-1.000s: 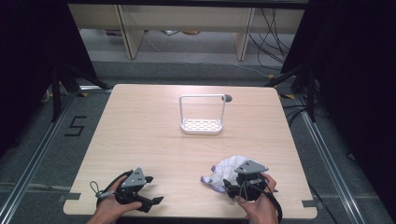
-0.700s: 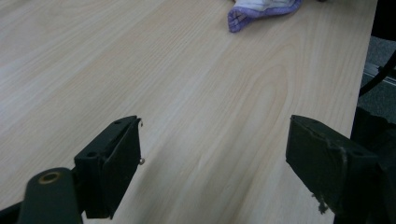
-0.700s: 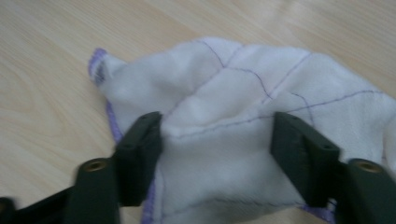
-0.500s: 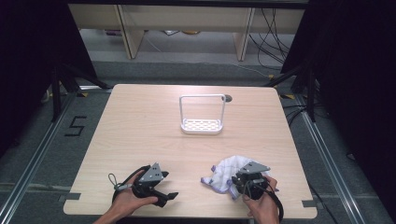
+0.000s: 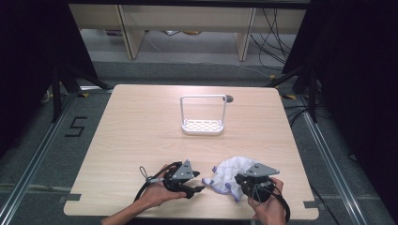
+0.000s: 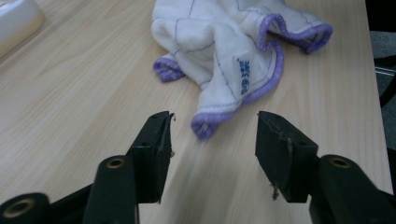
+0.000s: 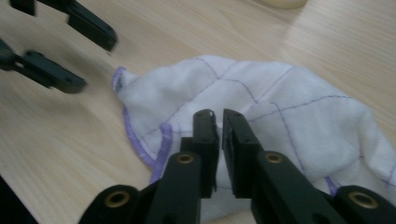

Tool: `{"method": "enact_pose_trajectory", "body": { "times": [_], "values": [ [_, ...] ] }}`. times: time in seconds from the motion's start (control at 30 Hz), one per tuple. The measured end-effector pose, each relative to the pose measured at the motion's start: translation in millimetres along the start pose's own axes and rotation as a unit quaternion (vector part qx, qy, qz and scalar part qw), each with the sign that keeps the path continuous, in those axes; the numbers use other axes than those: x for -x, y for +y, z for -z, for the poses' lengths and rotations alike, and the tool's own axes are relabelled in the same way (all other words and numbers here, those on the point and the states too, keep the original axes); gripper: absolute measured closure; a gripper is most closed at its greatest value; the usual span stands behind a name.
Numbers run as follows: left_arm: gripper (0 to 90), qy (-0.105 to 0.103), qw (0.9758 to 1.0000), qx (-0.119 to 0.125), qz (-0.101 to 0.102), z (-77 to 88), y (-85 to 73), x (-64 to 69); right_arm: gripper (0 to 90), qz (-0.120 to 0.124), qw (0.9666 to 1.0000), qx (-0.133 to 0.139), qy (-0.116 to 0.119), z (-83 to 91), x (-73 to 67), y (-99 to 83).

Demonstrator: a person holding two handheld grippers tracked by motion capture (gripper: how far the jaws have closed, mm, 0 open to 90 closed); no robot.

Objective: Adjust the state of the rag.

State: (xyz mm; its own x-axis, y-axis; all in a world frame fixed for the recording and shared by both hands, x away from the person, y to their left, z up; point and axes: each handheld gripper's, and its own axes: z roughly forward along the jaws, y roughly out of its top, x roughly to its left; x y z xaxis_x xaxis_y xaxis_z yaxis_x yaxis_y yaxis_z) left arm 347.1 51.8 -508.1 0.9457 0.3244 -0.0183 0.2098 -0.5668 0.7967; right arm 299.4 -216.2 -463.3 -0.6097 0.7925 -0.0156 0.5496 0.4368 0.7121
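A crumpled white cloth (image 5: 227, 172) with purple edging lies near the table's front right. My right gripper (image 5: 239, 183) is shut on a fold of the cloth (image 7: 280, 102); its jaws have just closed and stand almost together (image 7: 219, 114). My left gripper (image 5: 199, 189) lies low on the table, just left of the cloth. Its jaws have just been closing and stand half apart (image 6: 215, 126). A purple-hemmed corner of the cloth (image 6: 224, 42) lies just ahead of them, untouched. The right gripper view also catches the left gripper (image 7: 93, 63) at upper left.
A white wire-handled rack (image 5: 202, 126) stands on the wooden table (image 5: 141, 131) at the middle back, and its corner (image 6: 18, 18) shows in the left gripper view. A dark round hole (image 5: 229, 99) sits behind it. The table's front edge runs just below both hands.
The left hand has slid right across the table toward the cloth, and its jaws have narrowed. The right gripper has stayed on the cloth and closed.
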Motion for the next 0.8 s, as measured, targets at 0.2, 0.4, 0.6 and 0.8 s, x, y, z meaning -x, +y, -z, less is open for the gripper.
{"method": "enact_pose_trajectory", "body": {
  "times": [0.2,0.4,0.6,0.8],
  "values": [
    [69.8,-0.004,0.9997,-0.014,-0.02,-18.4,4.4,-0.4,64.1,0.001,0.9998,0.004,0.017,-6.2,-15.2,3.3],
    [84.7,-0.014,0.9997,-0.003,-0.02,-17.0,5.7,-5.5,56.0,0.013,0.9994,-0.033,0.002,-20.5,-25.8,2.2],
    [85.8,-0.005,0.9996,0.007,-0.028,-4.3,9.9,-8.0,84.7,0.049,0.9978,-0.042,-0.013,-19.2,-19.3,1.8],
    [86.0,0.008,0.9991,0.035,-0.023,31.9,18.0,-16.7,86.1,0.046,0.9989,0.004,-0.01,6.7,-7.4,10.1]
  ]
}}
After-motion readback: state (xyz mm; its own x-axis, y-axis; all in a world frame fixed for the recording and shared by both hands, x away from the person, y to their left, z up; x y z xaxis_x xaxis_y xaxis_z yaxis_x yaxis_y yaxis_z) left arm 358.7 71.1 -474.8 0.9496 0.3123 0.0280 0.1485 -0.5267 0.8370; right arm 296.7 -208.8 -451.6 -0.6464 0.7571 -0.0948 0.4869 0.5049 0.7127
